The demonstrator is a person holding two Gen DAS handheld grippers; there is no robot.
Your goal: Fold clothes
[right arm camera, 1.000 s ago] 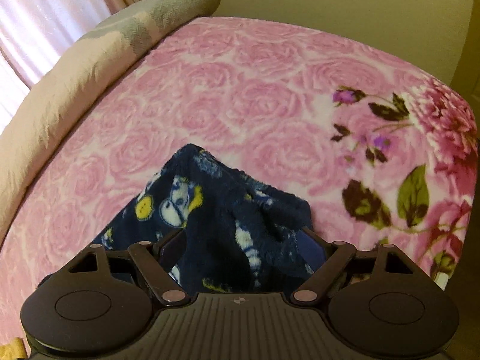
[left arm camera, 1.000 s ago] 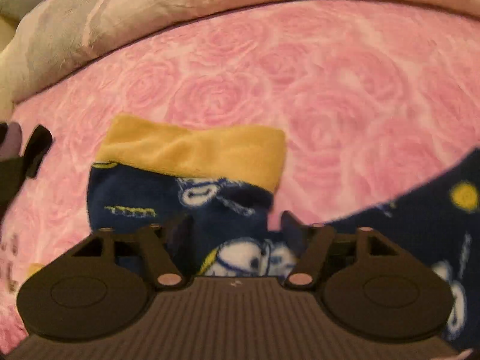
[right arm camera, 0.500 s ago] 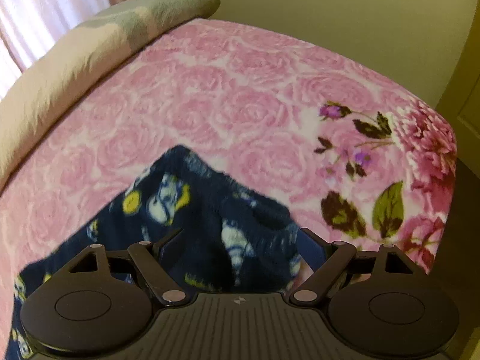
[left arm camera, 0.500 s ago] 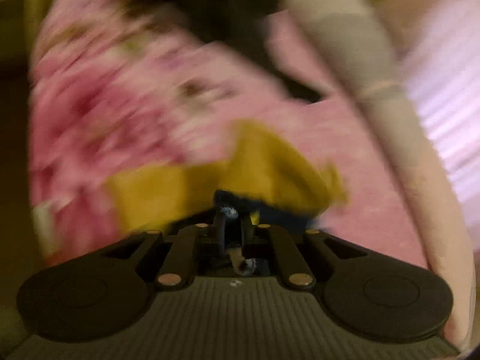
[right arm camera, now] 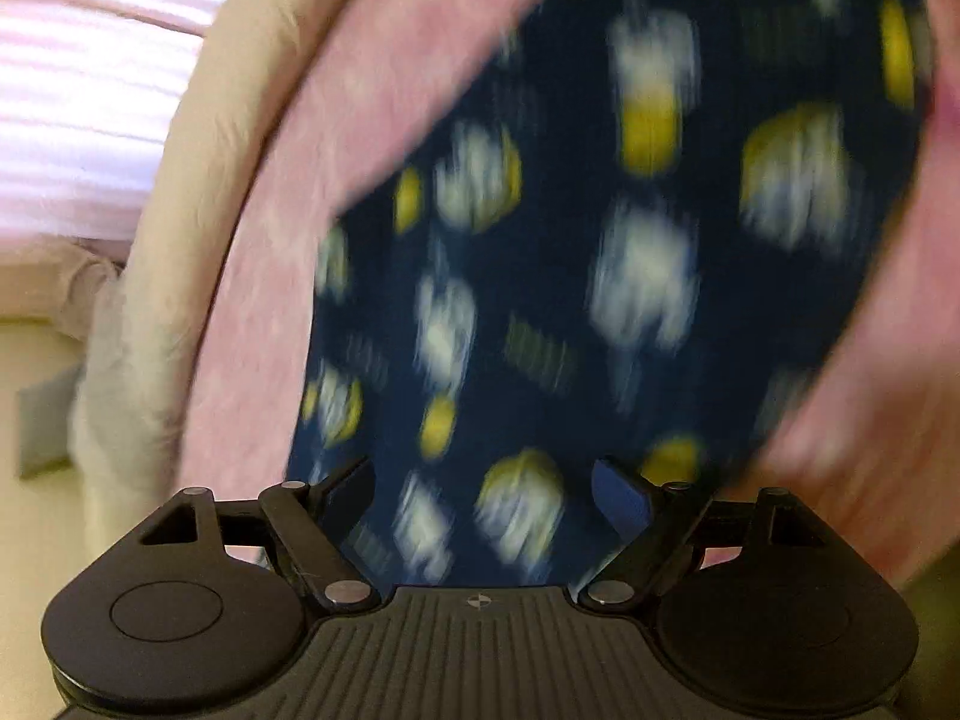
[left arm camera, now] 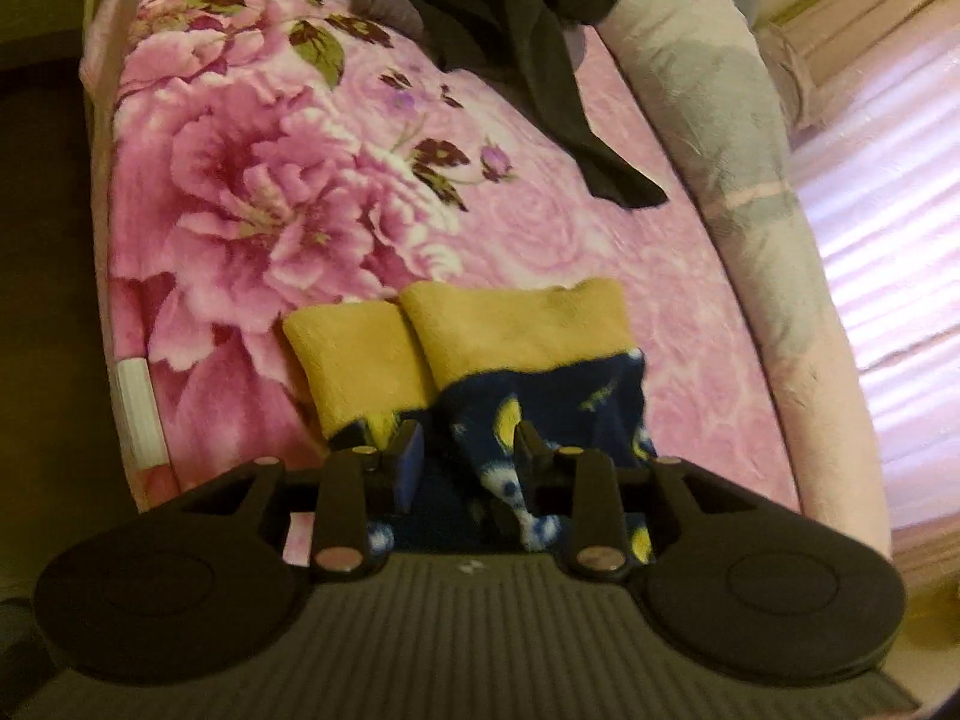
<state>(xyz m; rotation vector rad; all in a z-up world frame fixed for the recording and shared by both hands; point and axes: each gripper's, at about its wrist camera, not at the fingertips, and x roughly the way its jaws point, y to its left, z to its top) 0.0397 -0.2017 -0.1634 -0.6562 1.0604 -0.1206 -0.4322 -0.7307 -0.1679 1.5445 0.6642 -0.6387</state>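
I am hovering the left gripper (left arm camera: 465, 450), jaws spread, over the navy fleece pajama pants (left arm camera: 540, 396) lying on the bed (left arm camera: 540, 240), yellow cuffs (left arm camera: 516, 324) paired side by side for folding; the right gripper (right arm camera: 483, 489), jaws spread too, is holding nothing.

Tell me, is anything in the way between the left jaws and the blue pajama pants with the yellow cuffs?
Nothing visible is. The left gripper has its jaws apart right over the blue pajama pants, with only the pants' own fabric between them. The dark clothes lie far off at the other end of the pink blanket.
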